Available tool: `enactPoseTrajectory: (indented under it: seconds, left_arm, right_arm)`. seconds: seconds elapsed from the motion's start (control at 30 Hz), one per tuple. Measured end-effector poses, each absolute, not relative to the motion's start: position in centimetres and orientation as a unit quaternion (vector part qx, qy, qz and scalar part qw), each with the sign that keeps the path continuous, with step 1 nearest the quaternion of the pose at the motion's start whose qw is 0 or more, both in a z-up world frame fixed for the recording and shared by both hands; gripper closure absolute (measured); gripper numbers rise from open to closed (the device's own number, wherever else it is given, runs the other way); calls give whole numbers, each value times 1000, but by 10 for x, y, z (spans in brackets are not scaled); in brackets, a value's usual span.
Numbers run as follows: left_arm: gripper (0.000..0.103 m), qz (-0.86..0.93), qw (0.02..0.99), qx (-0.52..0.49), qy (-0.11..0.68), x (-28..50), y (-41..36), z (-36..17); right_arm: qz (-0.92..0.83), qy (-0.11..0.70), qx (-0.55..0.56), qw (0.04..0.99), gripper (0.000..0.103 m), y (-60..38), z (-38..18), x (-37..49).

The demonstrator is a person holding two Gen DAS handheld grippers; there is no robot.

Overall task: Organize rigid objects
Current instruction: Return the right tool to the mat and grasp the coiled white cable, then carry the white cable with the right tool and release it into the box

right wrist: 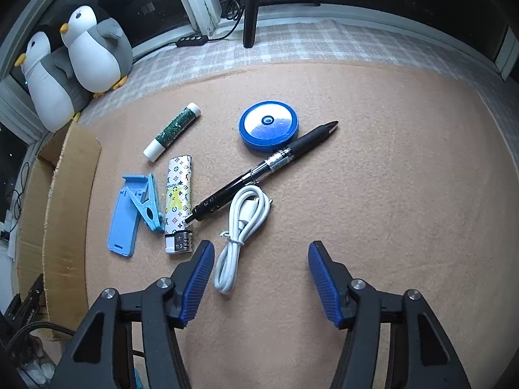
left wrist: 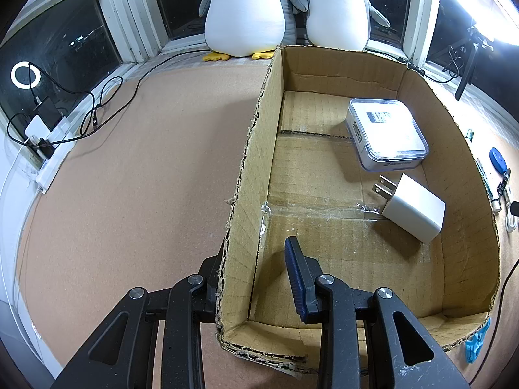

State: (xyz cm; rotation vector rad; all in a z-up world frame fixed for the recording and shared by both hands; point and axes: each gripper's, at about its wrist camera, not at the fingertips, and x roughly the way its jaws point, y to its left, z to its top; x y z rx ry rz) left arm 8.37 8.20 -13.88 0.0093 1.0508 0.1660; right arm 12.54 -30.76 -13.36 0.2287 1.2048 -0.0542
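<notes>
You are clamping the box (left wrist: 246, 168) wall in your left gripper (left wrist: 256, 278) while your empty, half-open right gripper (right wrist: 261, 275) is nearing the cable (right wrist: 241, 227) at lower centre, needing centring before closing.

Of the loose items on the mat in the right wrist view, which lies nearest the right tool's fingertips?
The coiled white cable. Its lower loop lies right beside the left fingertip of the right tool, while the patterned lighter lies further left and the black pen further up.

Home: plush penguins (left wrist: 246, 9) by windows (left wrist: 65, 35).
</notes>
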Motion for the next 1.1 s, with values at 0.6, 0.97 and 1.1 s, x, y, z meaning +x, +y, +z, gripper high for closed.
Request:
enactPoseTrajectory:
  seconds: [0.6,0.97,1.1]
  left_arm:
    - [70,79,862,6,500,84,82,-138]
    - [70,80,862,9,500,84,79,-138]
    - [70,80,862,10,500,84,79,-139]
  right_arm:
    - [-34,574,14,818,87,-289,-141,135]
    - [-32,560,-2,828,89,-284,-135,123]
    - [-29,550,-11,835,89,-281,-126,118]
